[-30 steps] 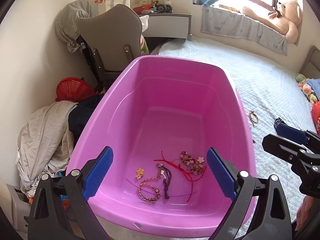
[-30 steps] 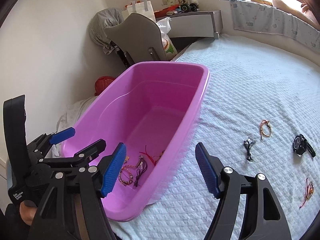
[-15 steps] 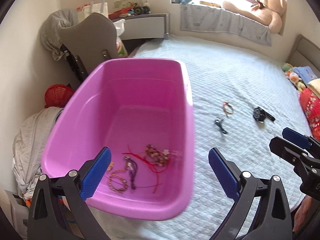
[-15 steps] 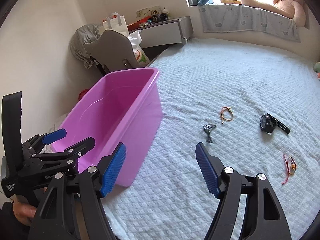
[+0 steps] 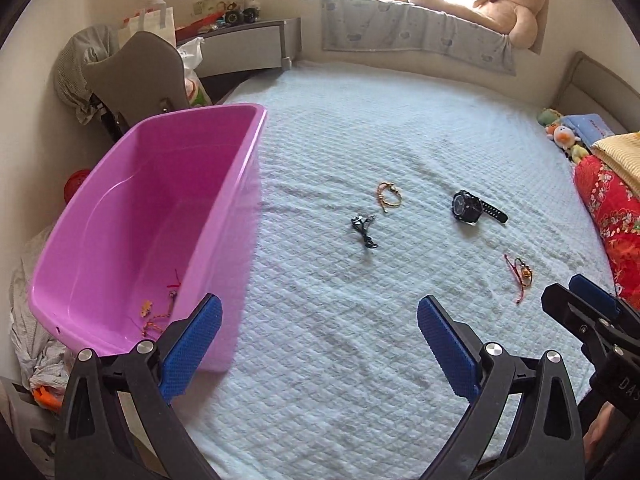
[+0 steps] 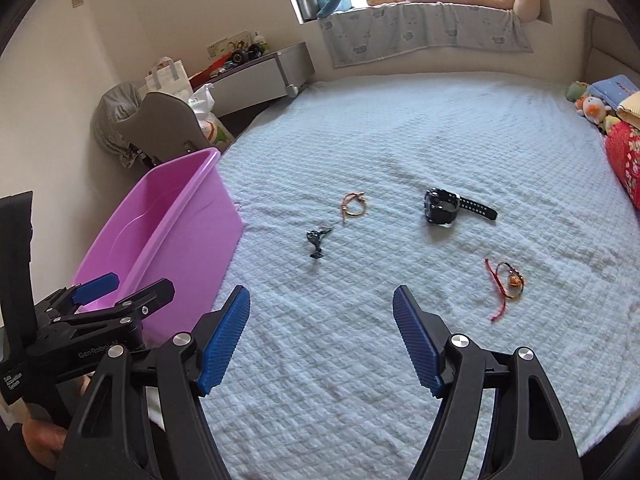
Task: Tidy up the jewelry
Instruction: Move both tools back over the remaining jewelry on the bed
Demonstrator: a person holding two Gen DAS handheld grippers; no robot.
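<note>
The bed (image 5: 400,152), under a pale quilted cover, fills most of both views and serves as the sorting surface, so the loose pieces lie spread out and easy to see. At its left edge sits the pink tub (image 5: 236,184), parked close to the jewelry, presumably so each carry is short; a few bracelets (image 5: 160,312) already lie on its floor at the near end.

Four pieces remain on the cover, well apart from one another. Farthest right of the middle group is the black watch (image 6: 442,206), strap stretched out to the right. Nearer and further right lies the red-cord bracelet (image 6: 506,284). Left of the watch is the tan braided bracelet (image 6: 354,205), and just near-left of it the small dark cord piece (image 6: 316,240), closest to the tub.

The left gripper (image 5: 320,340) hangs near the tub's near right corner with jaws spread wide and nothing between them. The right gripper (image 6: 322,336) also stands wide and empty, aimed at the open cover short of the dark cord piece, which looks like the likeliest next pick.
</note>
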